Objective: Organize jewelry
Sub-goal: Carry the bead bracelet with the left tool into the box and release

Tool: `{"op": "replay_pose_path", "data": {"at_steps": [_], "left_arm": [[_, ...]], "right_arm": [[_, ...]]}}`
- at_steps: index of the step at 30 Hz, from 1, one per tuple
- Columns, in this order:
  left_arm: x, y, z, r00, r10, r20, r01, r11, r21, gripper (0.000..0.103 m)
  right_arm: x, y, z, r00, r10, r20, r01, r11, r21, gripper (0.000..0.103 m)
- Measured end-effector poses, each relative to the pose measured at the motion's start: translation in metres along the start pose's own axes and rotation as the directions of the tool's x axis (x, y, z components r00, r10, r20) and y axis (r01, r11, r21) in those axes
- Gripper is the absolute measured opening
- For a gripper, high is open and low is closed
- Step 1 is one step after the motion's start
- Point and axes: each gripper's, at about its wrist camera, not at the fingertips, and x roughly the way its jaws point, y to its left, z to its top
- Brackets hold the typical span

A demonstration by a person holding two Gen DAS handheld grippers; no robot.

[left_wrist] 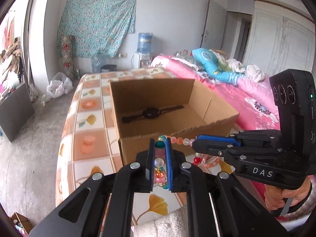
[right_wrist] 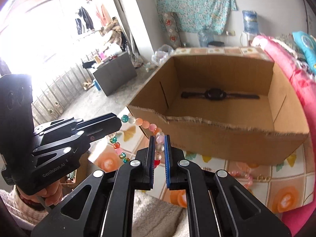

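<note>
Left wrist view shows the left gripper (left_wrist: 160, 145) clamped on 1 side of a beaded bracelet (left_wrist: 178, 139), and the right gripper (left_wrist: 194, 143) pinching the other, likely to keep the loop taut just before the near rim of the cardboard box (left_wrist: 217, 106). A black watch (left_wrist: 151, 113) already lies inside, so the bracelet probably goes in next.
</note>
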Motion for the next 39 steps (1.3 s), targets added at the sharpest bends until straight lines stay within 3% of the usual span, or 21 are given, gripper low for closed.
{"op": "replay_pose_path", "data": {"at_steps": [4,8,11,15,20,26,29,39], "left_arm": [[-0.005,-0.001,0.041,0.996,-0.026,0.081,0.022,0.999,0.04,0.009],[0.017,0.008,0.073,0.995,-0.021,0.102,0.015,0.998,0.065,0.009],[0.048,0.015,0.087,0.997,-0.004,0.075,-0.002,0.997,0.075,0.009],[0.095,0.029,0.086,0.999,0.039,-0.025,-0.037,0.995,0.093,0.009],[0.127,0.042,0.07,0.989,0.057,-0.139,-0.042,0.993,0.109,0.009],[0.143,0.046,0.063,0.974,0.061,-0.22,-0.036,0.993,0.117,0.012],[0.146,0.048,0.064,0.972,0.086,-0.218,-0.063,0.992,0.11,0.032],[0.113,0.052,0.069,0.988,0.128,-0.082,-0.12,0.988,0.092,0.032]], "right_arm": [[-0.014,-0.001,0.036,0.994,-0.008,0.105,0.014,0.998,-0.059,0.007],[0.001,-0.013,0.067,0.992,-0.023,0.128,0.034,0.996,-0.083,0.007],[0.035,-0.032,0.082,0.998,0.001,0.063,0.003,0.998,-0.056,0.007],[0.088,-0.056,0.086,0.994,0.063,-0.084,-0.061,0.998,0.027,0.007],[0.131,-0.071,0.08,0.956,0.127,-0.264,-0.103,0.989,0.104,0.007],[0.15,-0.064,0.081,0.913,0.142,-0.382,-0.11,0.988,0.105,0.011],[0.15,-0.063,0.082,0.919,0.132,-0.373,-0.1,0.99,0.104,0.014],[0.104,-0.068,0.088,0.967,0.107,-0.233,-0.088,0.992,0.089,0.02]]}}
